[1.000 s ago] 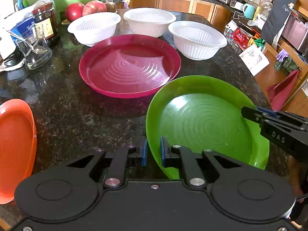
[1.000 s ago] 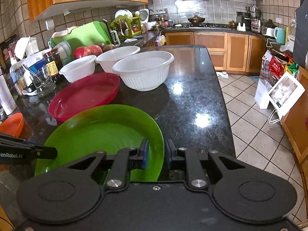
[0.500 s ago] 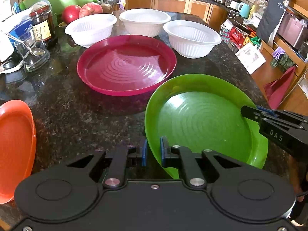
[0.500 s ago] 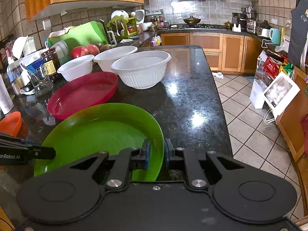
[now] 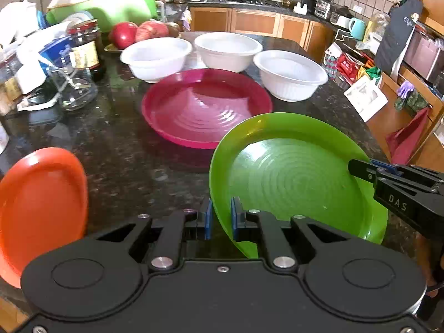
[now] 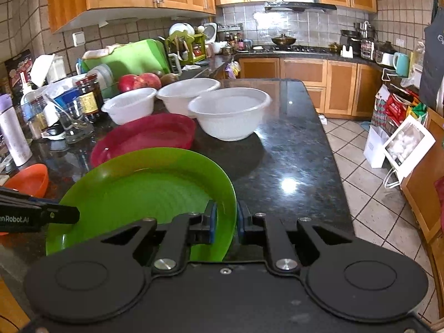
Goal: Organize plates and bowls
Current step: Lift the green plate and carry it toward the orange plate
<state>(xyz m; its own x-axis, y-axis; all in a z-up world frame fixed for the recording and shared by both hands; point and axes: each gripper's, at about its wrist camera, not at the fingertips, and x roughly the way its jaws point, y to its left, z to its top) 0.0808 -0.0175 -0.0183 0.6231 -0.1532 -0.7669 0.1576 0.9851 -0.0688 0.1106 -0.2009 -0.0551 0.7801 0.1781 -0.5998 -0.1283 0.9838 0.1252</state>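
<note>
Both grippers, left gripper (image 5: 221, 214) and right gripper (image 6: 225, 219), clamped on opposite rims of the green plate (image 5: 291, 177), have lifted it off the countertop (image 5: 125, 149) toward the red plate (image 5: 206, 108) mid-counter, likely stacking next.

We see our left claw (image 5: 221, 214) and right claw (image 6: 225, 219): matte black housings with round discs, silver screws, blue pads, white lettering on the sides.
</note>
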